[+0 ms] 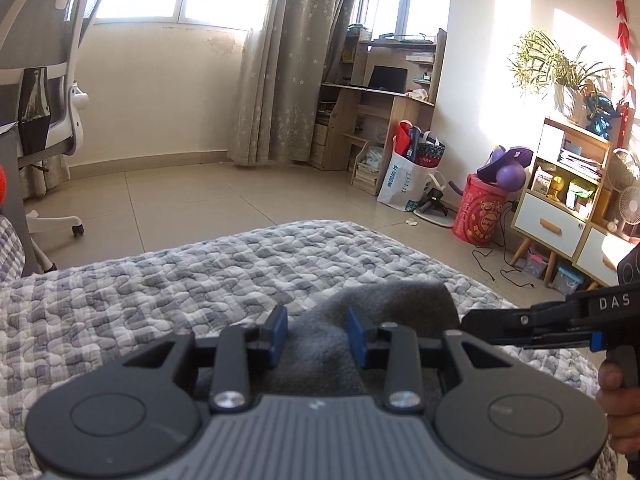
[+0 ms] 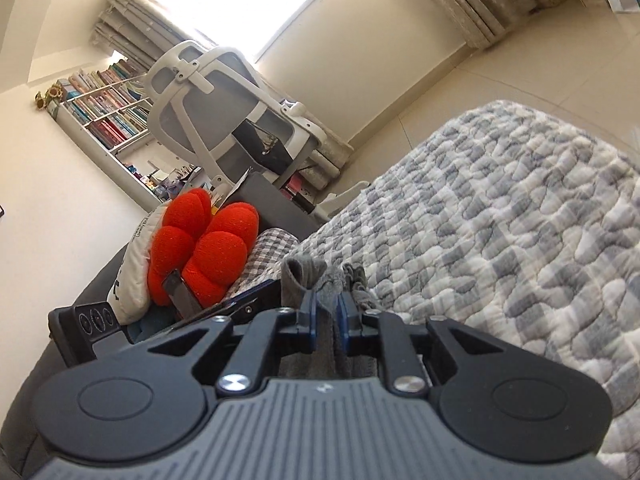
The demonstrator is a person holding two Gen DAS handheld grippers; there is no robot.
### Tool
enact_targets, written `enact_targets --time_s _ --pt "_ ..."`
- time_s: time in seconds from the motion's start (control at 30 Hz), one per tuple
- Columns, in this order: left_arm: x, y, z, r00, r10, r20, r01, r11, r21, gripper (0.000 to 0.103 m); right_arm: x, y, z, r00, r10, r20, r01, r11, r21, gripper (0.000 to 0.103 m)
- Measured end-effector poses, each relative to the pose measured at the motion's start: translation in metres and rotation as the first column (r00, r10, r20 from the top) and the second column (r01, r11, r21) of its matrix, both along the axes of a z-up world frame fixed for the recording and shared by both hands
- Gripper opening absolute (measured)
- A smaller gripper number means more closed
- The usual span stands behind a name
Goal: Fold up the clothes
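Grey cloth held between my two tools over the bed

The grey cloth [image 1: 320,344] bunches between my left tool [image 1: 317,330], whose pads sit partly apart, touching its sides. My right tool [image 2: 327,312], tilted sideways and nearly closed, pinches a fold of it [image 2: 326,300]. The quilted bed [image 1: 160,288] lies beneath. My right hand [image 1: 618,404] grips its handle, marked "DAS". A red cushion [image 2: 200,248] sits beyond.

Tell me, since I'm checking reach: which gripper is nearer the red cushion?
Left. The left gripper sits right in front of the red cushion; the right gripper, holding the grey garment, is further toward the quilt.
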State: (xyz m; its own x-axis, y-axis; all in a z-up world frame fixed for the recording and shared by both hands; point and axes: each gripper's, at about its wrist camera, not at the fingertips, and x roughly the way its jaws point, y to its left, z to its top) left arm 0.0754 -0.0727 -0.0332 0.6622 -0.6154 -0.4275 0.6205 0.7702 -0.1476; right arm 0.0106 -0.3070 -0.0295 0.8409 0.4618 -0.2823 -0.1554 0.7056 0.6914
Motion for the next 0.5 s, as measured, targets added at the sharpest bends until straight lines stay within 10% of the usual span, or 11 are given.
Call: enact_targets --time_s 0.2,0.5 --pt "-0.014 0.014 0.007 0.999 -0.025 0.027 0.025 0.999 -0.020 0.034 0.011 0.011 0.020 0.998 0.035 0.057 -0.032 0.998 -0.048 0.018" --pt "-0.015 0.003 -0.005 0.998 -0.064 0.014 0.064 0.998 -0.004 0.034 0.030 -0.019 -0.009 0.991 0.129 -0.041 -0.119 0.974 0.192 0.018"
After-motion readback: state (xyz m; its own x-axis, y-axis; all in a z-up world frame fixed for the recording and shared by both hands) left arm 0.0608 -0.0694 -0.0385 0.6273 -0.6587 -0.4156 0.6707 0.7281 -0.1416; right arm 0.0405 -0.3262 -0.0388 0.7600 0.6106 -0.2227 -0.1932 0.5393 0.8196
